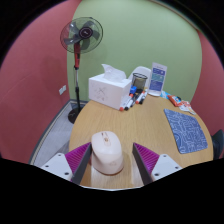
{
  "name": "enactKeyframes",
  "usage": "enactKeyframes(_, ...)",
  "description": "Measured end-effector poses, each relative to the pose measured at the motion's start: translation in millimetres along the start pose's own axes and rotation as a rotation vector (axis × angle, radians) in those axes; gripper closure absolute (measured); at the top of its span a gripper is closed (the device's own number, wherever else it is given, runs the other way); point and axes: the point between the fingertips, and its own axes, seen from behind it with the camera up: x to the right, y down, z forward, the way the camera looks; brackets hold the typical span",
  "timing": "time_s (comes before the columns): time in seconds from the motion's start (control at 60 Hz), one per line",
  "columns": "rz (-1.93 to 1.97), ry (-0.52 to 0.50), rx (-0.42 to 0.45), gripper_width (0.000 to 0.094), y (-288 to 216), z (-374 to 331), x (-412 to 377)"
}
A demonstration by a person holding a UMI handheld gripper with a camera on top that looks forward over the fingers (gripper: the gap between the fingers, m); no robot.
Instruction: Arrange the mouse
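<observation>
A white computer mouse [107, 152] lies on the light wooden table [145, 122], between my two fingers. My gripper [112, 160] is open. The left pink pad [80, 157] is at the mouse's side, and a gap shows between the mouse and the right pad [146, 158]. The mouse rests on the table on its own.
A blue patterned mat [185, 128] lies at the right on the table. At the far side stand a white tissue box [108, 88], small bottles [133, 98] and a white box [158, 78]. A standing fan [81, 38] is behind the table by the red wall.
</observation>
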Motion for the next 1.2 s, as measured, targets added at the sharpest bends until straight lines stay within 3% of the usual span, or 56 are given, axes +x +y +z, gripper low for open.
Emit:
enactKeyframes(0.15,0.071,0.019,-0.018,0.0136,-7,26,15)
enactKeyframes(0.317,0.122,0.001,-0.020,0.0406,-7,28,10)
enactKeyframes(0.467,0.150,0.016,-0.031,0.0527,-6,27,10)
enactKeyframes(0.567,0.161,-0.017,-0.039,0.0558,-16,20,6)
enactKeyframes(0.667,0.122,-0.064,0.056,0.0560,-67,-7,8)
enactKeyframes(0.783,0.105,-0.117,0.249,0.0557,-168,-60,36)
enactKeyframes(0.883,0.103,-0.108,0.406,0.0560,-248,-96,103)
enactKeyframes(0.983,0.141,-0.074,0.453,0.0561,-277,-89,198)
enactKeyframes(1.1,0.154,-0.015,0.345,0.0562,-234,-34,302)
enactKeyframes(1.2,0.145,0.013,0.202,0.0563,-156,25,356)
